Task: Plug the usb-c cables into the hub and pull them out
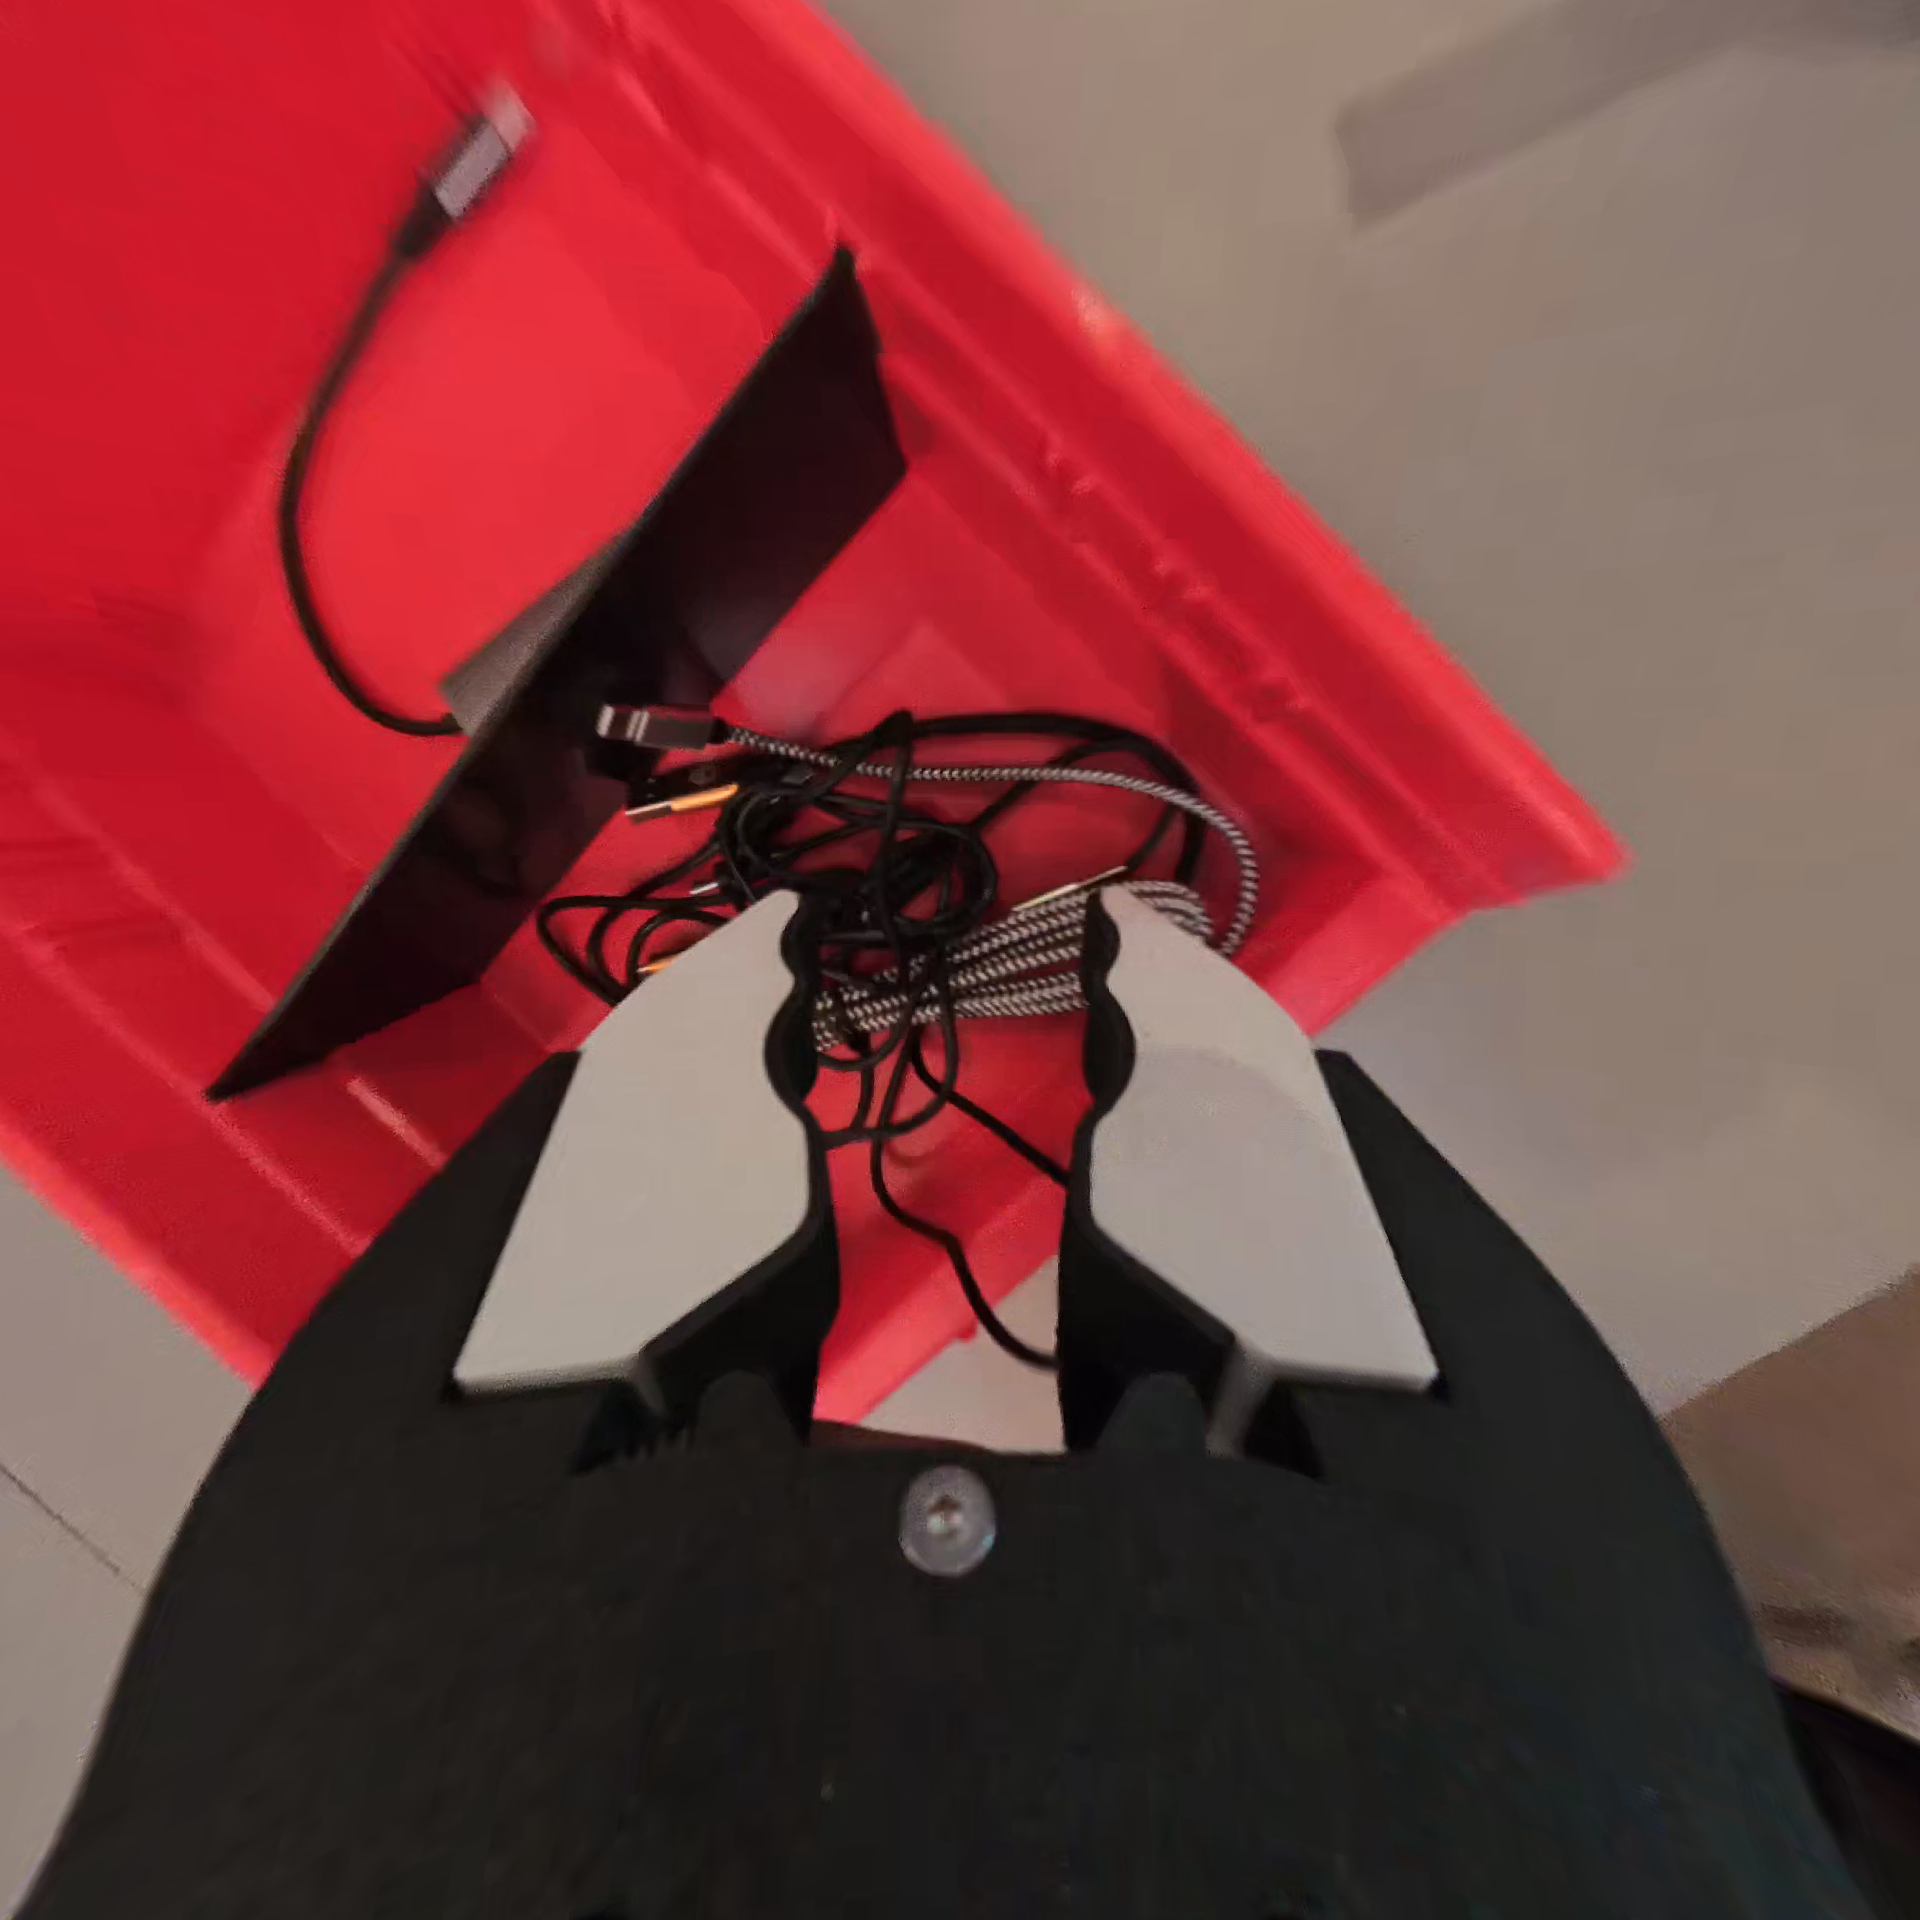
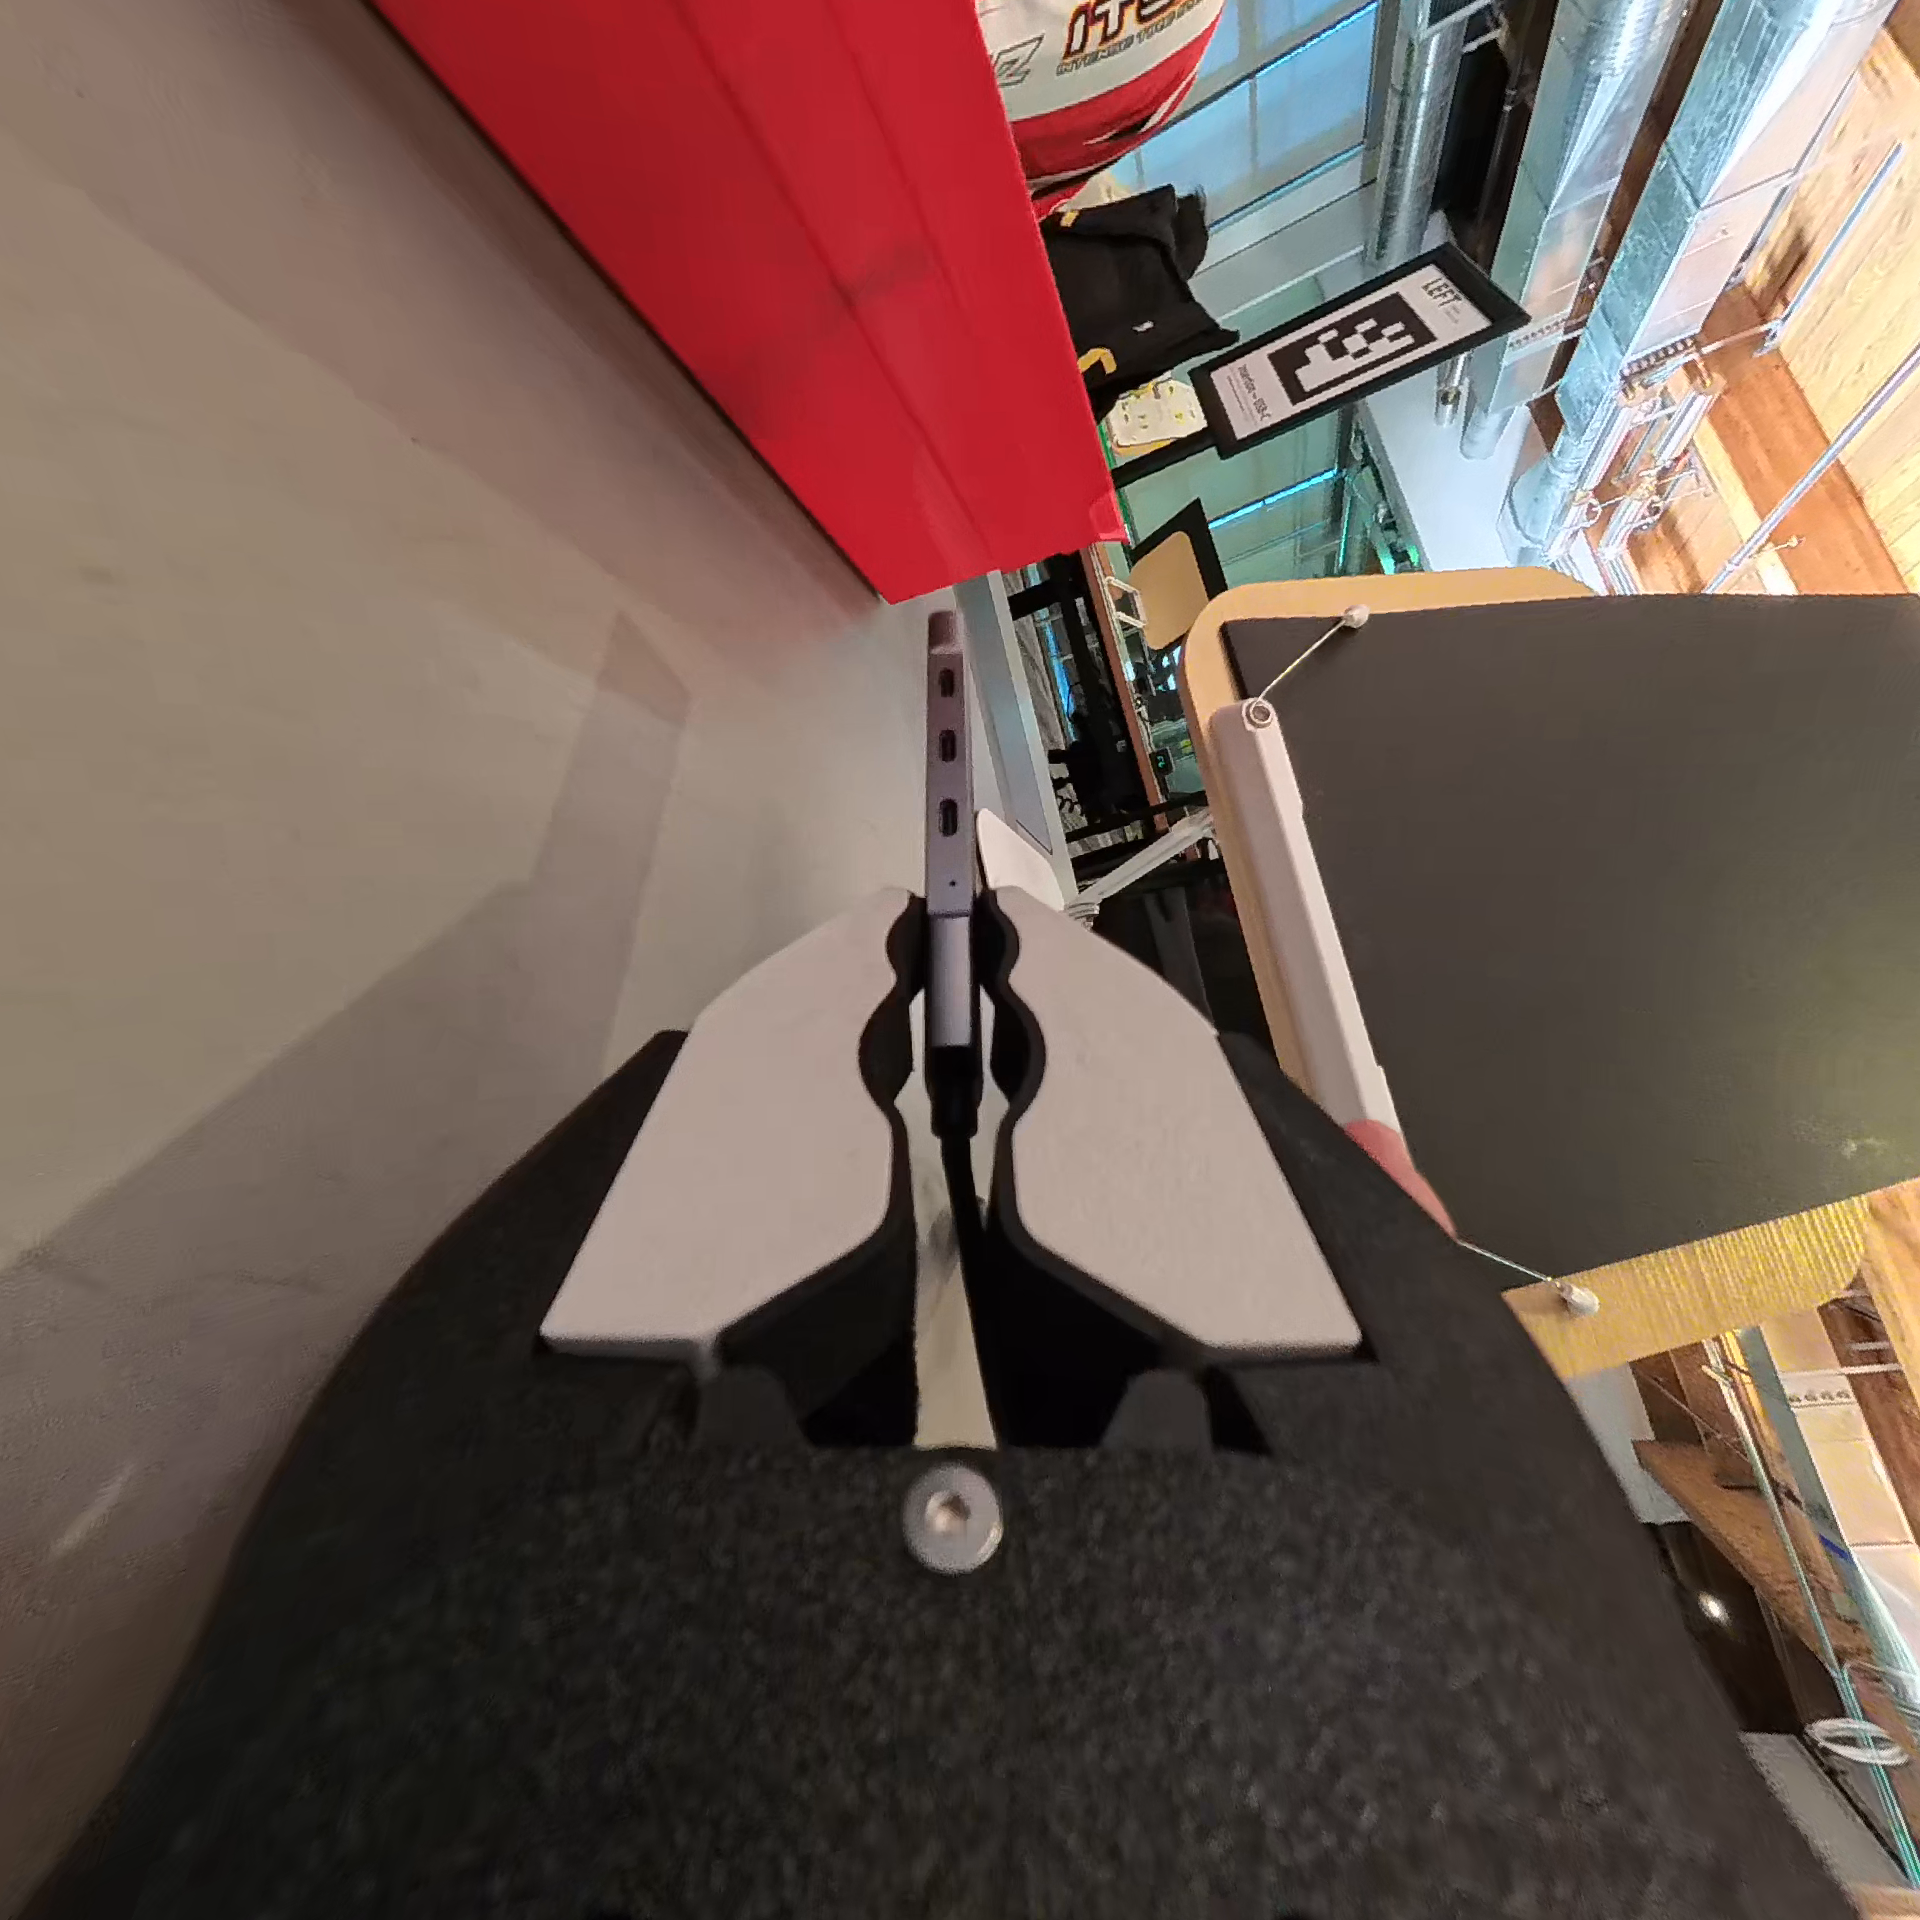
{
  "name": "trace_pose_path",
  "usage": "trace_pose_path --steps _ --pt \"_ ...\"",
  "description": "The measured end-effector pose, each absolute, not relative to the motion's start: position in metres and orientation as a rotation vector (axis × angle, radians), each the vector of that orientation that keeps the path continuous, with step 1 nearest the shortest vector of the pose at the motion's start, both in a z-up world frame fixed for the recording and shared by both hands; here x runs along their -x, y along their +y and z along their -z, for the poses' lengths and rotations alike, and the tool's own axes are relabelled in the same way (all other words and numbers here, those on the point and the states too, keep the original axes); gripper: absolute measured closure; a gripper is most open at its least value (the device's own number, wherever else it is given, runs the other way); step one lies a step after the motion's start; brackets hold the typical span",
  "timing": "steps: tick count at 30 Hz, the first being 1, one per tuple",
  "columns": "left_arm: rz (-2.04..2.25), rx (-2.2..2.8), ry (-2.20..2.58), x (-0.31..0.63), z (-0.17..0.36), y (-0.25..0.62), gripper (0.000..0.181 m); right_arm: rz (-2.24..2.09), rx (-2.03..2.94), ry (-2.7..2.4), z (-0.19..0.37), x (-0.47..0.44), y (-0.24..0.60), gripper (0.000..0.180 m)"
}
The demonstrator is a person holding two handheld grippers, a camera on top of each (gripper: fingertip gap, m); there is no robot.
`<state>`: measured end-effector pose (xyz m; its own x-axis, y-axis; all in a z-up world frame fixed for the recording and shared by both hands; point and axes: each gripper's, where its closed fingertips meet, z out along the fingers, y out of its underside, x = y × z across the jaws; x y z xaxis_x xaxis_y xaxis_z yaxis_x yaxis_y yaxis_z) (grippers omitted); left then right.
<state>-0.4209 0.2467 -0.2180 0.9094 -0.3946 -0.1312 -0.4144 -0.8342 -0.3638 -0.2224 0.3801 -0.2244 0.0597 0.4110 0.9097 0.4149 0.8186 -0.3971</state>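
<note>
A red bin (image 1: 1143, 499) holds a tangle of thin black cables (image 1: 883, 862) and a coiled black-and-white braided cable (image 1: 966, 977) with a grey plug (image 1: 655, 724). My left gripper (image 1: 945, 914) is open just above this tangle, its fingers on either side of the braided coil. In the right wrist view my right gripper (image 2: 951, 904) is shut on a slim grey hub (image 2: 951, 748), held on edge over the table. Three USB-C ports face me, all empty. The hub's black lead runs back between the fingers.
A black divider panel (image 1: 644, 675) stands slanted in the bin. A blurred grey connector on a black lead (image 1: 473, 166) lies at the bin's far side. The bin's outer wall (image 2: 790, 260) is close ahead of the hub. A black board (image 2: 1610, 883) stands at right on the pale table (image 2: 312, 623). There is about 25 cm between the tips of the two grippers.
</note>
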Motion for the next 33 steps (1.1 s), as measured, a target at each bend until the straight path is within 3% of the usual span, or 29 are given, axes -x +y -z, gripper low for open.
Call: trace_pose_path --steps 2,5,7,15,21,26,33 --pt "-0.094 2.772 0.625 0.426 0.241 0.251 0.140 0.002 0.683 -1.548 0.224 0.222 0.380 0.171" --pt "-0.180 2.848 0.634 0.437 0.255 0.250 0.174 -0.004 0.686 -1.548 0.224 0.222 0.380 0.171" --pt "-0.180 2.788 0.597 0.437 0.238 0.252 0.176 -0.016 0.691 -1.544 0.223 0.222 0.381 0.171" --pt "-0.473 2.335 0.712 0.439 0.096 0.246 0.176 -0.064 0.743 -1.492 0.215 0.219 0.387 0.171" --pt "-0.612 1.810 0.788 0.359 -0.040 0.233 0.176 -0.108 0.788 -1.426 0.205 0.214 0.394 0.171" --pt "-0.701 1.560 0.831 0.289 -0.093 0.216 0.177 -0.172 0.844 -1.359 0.196 0.208 0.402 0.171" --pt "-0.888 1.384 0.688 0.297 -0.198 0.212 0.177 -0.225 0.901 -1.302 0.190 0.203 0.411 0.171"
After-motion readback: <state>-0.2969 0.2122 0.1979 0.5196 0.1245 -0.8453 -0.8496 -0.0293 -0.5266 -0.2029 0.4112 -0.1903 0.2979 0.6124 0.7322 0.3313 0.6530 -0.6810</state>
